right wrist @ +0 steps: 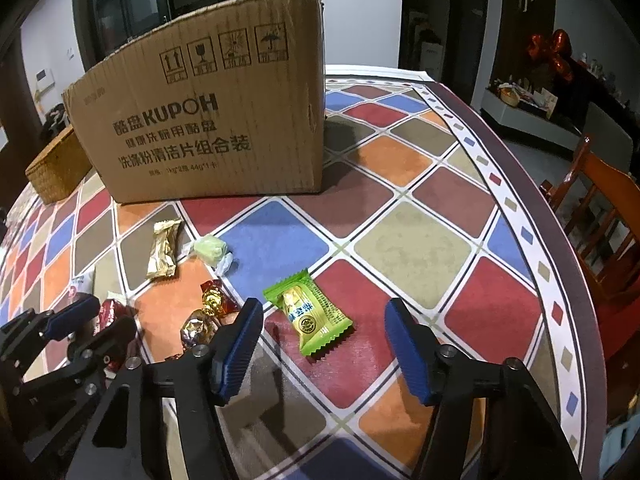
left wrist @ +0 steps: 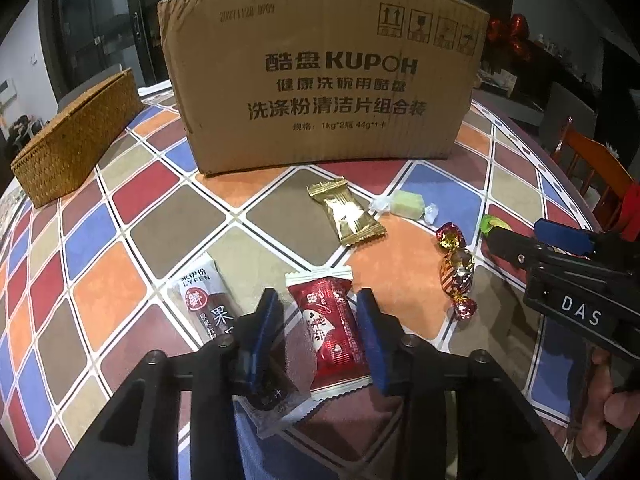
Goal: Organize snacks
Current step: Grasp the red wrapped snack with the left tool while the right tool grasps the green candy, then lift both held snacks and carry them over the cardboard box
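Left gripper [left wrist: 320,330] stood with jaws apart, straddling the red packet [left wrist: 332,328] flat on the tablecloth [left wrist: 168,236]; pads not seen touching it. Right gripper [right wrist: 324,344] was also spread wide, the green packet [right wrist: 310,320] lying between and just ahead of its fingers.

Risks, as judged: the left finger sat over the brown-and-white packet [left wrist: 204,300], so closing could pinch both wrappers. Thin, slick film may slide out or get nipped by a corner only. The twist-wrapped candies [left wrist: 456,268] lay near the right gripper and could be knocked.

Unclear: the cardboard box [left wrist: 320,80] hid its own inside; the wicker basket [left wrist: 76,140] top was not visible. Which one receives snacks could not be told.
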A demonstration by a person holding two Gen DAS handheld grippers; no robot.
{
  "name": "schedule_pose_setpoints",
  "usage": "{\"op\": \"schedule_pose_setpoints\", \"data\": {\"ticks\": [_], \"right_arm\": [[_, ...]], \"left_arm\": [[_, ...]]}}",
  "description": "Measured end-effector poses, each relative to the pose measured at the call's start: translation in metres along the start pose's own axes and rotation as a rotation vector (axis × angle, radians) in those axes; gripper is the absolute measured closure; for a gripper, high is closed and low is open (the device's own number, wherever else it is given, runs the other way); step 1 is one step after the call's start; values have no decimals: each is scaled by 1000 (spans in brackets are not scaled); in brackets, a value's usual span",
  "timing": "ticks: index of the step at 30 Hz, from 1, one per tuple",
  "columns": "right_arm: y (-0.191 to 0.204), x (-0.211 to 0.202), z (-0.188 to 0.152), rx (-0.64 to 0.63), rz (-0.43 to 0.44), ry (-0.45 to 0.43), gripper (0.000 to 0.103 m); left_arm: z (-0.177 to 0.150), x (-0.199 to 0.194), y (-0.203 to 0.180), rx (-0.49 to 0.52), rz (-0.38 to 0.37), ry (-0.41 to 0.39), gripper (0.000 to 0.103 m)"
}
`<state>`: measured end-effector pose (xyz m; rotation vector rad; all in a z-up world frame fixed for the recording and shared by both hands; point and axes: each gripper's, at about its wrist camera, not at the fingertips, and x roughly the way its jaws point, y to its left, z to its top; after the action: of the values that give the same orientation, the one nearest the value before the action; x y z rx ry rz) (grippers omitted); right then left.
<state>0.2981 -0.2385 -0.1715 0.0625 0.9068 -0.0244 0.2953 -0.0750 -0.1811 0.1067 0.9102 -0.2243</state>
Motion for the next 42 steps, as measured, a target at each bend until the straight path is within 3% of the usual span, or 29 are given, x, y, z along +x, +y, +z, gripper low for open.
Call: {"op": "schedule_pose_setpoints", "data": {"ticks": [5,8,12,17,19,27,42], "right_arm": [[0,5,0,-2,8,13,48],[0,7,0,0,13,21,55],[-2,7,-1,3,7,17,66],[-3,7,-1,-7,6,13,70],[-3,6,-1,-12,9,10,76],[-2,4,0,-16,16,1,83],[-2,-10,4,-10,20,-28,84]], "left_arm": [[0,0,-4,14,2,-5,70],[-1,0,-5,19,-3,-4,78],[-1,-1,-5,21,-1,-7,78],[0,-1,-6,25,-3,-6,80],[0,-1,-6,25,-6,-7,80],[3,-4,-7,29,-8,-18,81],[6,-15,-6,25,-7,-47,81]]}}
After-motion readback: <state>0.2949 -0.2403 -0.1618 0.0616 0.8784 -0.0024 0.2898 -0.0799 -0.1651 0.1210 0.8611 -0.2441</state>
